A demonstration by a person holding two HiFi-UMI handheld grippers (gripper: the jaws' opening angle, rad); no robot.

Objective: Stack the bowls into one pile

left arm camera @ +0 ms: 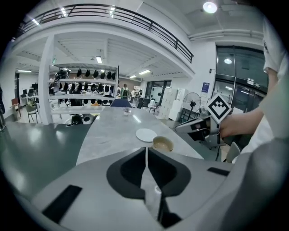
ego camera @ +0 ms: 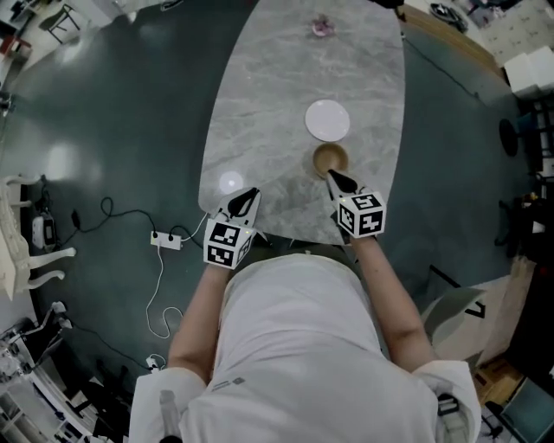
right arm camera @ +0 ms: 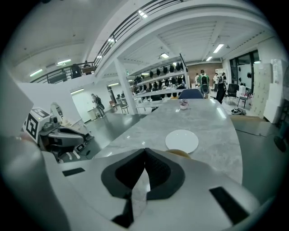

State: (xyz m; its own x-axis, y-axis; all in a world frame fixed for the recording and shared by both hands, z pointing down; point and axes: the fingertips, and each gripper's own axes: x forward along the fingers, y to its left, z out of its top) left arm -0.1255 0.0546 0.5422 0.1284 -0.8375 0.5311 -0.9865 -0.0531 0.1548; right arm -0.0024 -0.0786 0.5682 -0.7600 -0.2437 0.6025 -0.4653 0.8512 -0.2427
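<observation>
Bowls on show amount to one tan bowl (ego camera: 330,159), standing upright on the marble table (ego camera: 260,104) just ahead of the right gripper (ego camera: 336,179) and off to the right of the left gripper (ego camera: 250,195). Whether it is a single bowl or several nested together, I cannot tell from where I stand. Just beyond it, a little farther from both sets of fingers, lies a flat white dish (ego camera: 327,120), near the bowl but apart from it. If that dish counts as one of the bowls, it is not yet in the pile. If it is only a plate, the tan bowl may already be the whole pile. Far past both, at the table's other end, sits a small pink thing (ego camera: 321,26), too small to name.

Both grippers hang at the near edge of the table. The left gripper's fingers (left arm camera: 131,169) are clenched pad to pad with nothing between them. The right gripper's fingers (right arm camera: 128,173) are closed together the same way, also empty. The right tips look clear of the tan bowl's near rim, raised above the tabletop, not resting on it.
</observation>
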